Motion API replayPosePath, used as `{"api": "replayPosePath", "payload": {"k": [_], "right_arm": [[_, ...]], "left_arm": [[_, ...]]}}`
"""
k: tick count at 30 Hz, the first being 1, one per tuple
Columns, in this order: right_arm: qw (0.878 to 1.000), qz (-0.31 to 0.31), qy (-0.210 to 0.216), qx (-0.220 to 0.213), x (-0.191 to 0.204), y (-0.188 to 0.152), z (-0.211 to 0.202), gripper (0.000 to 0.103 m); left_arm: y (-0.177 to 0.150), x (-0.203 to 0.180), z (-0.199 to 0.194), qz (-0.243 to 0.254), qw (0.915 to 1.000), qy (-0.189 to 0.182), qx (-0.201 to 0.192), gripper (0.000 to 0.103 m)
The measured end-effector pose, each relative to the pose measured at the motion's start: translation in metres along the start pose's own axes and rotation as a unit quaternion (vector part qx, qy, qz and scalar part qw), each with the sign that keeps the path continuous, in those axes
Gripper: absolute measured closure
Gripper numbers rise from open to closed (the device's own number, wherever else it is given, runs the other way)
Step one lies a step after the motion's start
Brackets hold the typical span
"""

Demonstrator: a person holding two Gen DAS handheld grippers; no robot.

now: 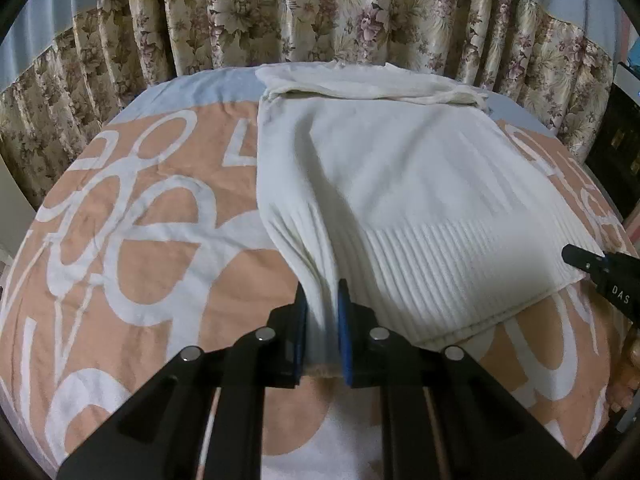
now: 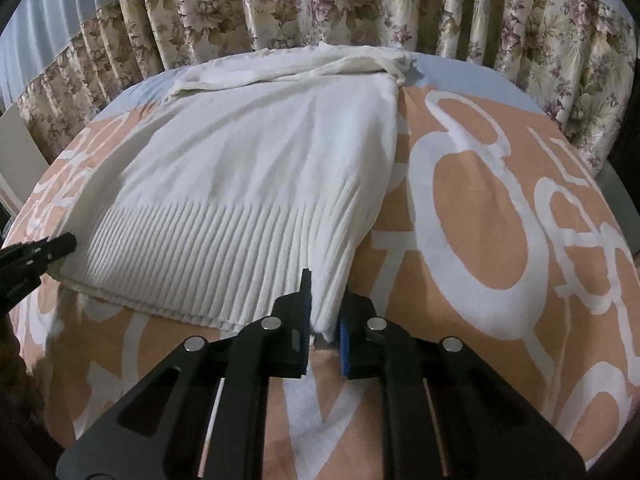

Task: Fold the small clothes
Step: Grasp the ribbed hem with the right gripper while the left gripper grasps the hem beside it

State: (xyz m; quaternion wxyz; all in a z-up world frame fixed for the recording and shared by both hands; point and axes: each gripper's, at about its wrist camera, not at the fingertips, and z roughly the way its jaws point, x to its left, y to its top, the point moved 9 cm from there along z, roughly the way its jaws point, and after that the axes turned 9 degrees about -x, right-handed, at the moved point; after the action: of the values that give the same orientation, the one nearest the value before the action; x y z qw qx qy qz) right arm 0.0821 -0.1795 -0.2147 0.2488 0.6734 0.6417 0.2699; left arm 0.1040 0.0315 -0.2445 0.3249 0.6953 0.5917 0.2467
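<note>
On the bed (image 1: 120, 240) — sweater (image 1: 400, 184) sleeves folded in | I pinch hem corners, left gripper (image 1: 322, 300), right gripper (image 2: 325, 304) | crosswise fold left.

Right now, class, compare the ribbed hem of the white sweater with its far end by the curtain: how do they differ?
The ribbed hem lies near the cameras, flat and ridged, with each corner pinched: the left gripper holds one, the right gripper the other. The far end is smooth, bunched into loose folds, and no gripper touches it. Both belong to one white sweater on the peach bedspread.
</note>
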Motion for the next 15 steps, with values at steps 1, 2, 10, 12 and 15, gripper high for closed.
{"api": "replayPosePath", "payload": {"k": [1, 2, 10, 12, 15], "right_arm": [[1.0, 0.004, 0.0, 0.0, 0.0, 0.001, -0.002, 0.093], [1.0, 0.006, 0.0, -0.001, -0.001, 0.003, -0.005, 0.093], [1.0, 0.019, 0.002, -0.018, -0.003, 0.013, -0.045, 0.094], [1.0, 0.02, 0.003, -0.019, -0.002, 0.013, -0.058, 0.094], [1.0, 0.024, 0.009, -0.014, 0.0, 0.007, -0.074, 0.094]], "left_arm": [[0.002, 0.001, -0.002, -0.006, 1.0, -0.002, 0.0, 0.089], [0.004, 0.002, -0.004, -0.009, 1.0, -0.003, 0.0, 0.089], [0.012, -0.007, -0.039, 0.005, 1.0, -0.004, -0.001, 0.089], [0.008, -0.007, -0.049, -0.007, 0.9999, -0.009, 0.006, 0.089], [0.0, -0.003, -0.063, -0.024, 0.9996, -0.005, 0.016, 0.089]]}}
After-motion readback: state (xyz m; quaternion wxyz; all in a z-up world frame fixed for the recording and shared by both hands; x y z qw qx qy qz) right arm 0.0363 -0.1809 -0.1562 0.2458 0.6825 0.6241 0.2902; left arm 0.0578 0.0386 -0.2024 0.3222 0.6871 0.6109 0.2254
